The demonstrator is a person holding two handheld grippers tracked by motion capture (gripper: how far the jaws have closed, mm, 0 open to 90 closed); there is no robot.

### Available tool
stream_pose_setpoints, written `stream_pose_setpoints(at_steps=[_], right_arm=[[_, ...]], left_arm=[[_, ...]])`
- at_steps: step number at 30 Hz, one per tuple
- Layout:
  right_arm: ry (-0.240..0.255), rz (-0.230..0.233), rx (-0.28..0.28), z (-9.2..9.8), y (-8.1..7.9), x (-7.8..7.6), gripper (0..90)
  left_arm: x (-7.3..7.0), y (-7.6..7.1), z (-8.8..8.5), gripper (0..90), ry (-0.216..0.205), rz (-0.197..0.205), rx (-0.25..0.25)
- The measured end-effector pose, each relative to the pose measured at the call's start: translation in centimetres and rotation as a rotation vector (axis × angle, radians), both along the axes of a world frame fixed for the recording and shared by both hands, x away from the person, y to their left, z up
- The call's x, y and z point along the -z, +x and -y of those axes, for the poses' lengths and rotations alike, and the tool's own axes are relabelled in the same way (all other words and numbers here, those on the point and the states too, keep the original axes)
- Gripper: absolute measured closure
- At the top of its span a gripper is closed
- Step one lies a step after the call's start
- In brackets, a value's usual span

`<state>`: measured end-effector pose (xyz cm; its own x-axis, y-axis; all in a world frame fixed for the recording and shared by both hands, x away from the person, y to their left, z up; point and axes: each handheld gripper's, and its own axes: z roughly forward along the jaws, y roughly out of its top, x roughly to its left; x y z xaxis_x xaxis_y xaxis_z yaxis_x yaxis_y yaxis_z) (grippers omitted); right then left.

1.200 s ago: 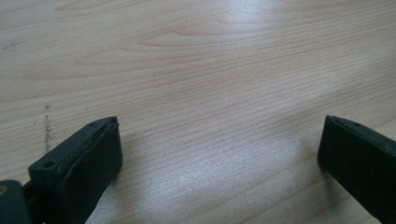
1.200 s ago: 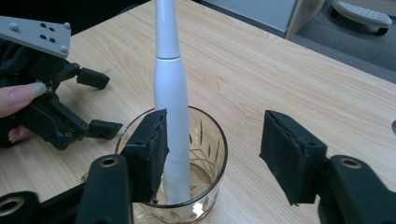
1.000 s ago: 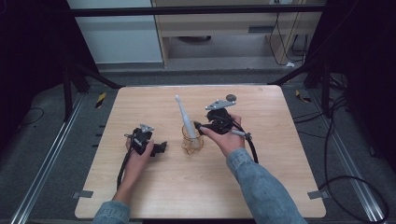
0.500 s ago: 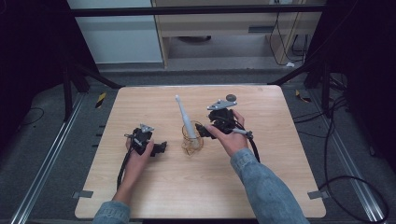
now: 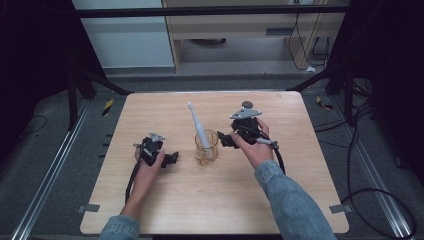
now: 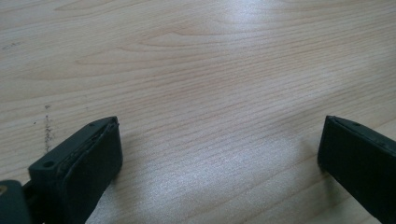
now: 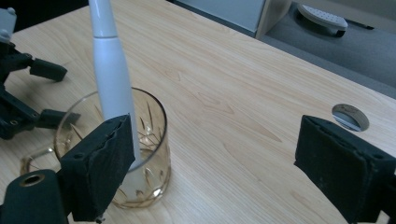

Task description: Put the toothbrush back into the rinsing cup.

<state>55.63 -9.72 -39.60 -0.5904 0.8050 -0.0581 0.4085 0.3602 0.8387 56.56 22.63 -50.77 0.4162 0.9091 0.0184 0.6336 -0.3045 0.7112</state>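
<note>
The white toothbrush (image 5: 198, 127) stands in the glass cup (image 5: 206, 148), which is near the middle of the table (image 5: 280, 200), a little closer to the far edge than to the near one. The brush leans away from the person, toward the far left corner, and its lower end rests on the bottom of the cup. In the right gripper view the handle (image 7: 110, 70) touches the rim on one side only, so nothing else keeps it from tipping.

The right gripper (image 5: 226, 140) is just beside the cup, on its right. Its jaws have just been opening and now they stand wide apart, with nothing between them. One pad (image 7: 100, 158) is very close to the wall of the cup; I cannot tell if it touches the glass.

The left gripper (image 5: 172, 159) lies low on the table to the left of the cup, near but apart from it. Its jaws are also wide apart, and between them there is only bare wood.

I think the risk is in pulling the right hand back. If the near pad catches the rim, the cup can slide or tip, and the tall leaning brush can fall out toward the far edge.
</note>
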Motion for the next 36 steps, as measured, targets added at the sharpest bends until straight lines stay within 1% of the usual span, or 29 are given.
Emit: stream_pose_setpoints(at_steps=[5, 8, 10, 18, 22, 26, 36], right_arm=[[-0.016, -0.002, 0.009, 1.0, -0.1, 0.2, 12.5], [-0.012, -0.013, 0.014, 1.6, -0.1, 0.4, 14.4], [-0.022, -0.013, 0.018, 1.9, 0.0, 0.6, 14.8], [-0.034, -0.02, 0.036, 2.9, 0.1, 1.0, 16.0], [-0.051, -0.024, 0.045, 3.3, 0.1, 1.3, 16.4], [-0.053, -0.032, 0.05, 3.8, 0.1, 1.8, 16.5], [-0.078, -0.053, 0.068, 5.1, 0.2, 2.8, 16.5]], left_arm=[[0.0, 0.0, 0.0, 0.0, 0.0, 0.0, 0.0], [0.0, 0.0, 0.0, 0.0, 0.001, 0.0, 0.001], [0.0, 0.0, 0.0, 0.0, 0.001, 0.0, 0.001], [0.0, 0.0, 0.0, 0.0, 0.002, -0.001, 0.001], [0.0, 0.0, 0.0, 0.0, 0.002, -0.001, 0.001], [0.0, 0.0, 0.0, 0.0, 0.002, -0.001, 0.001], [0.0, 0.0, 0.0, 0.0, 0.002, -0.001, 0.001]])
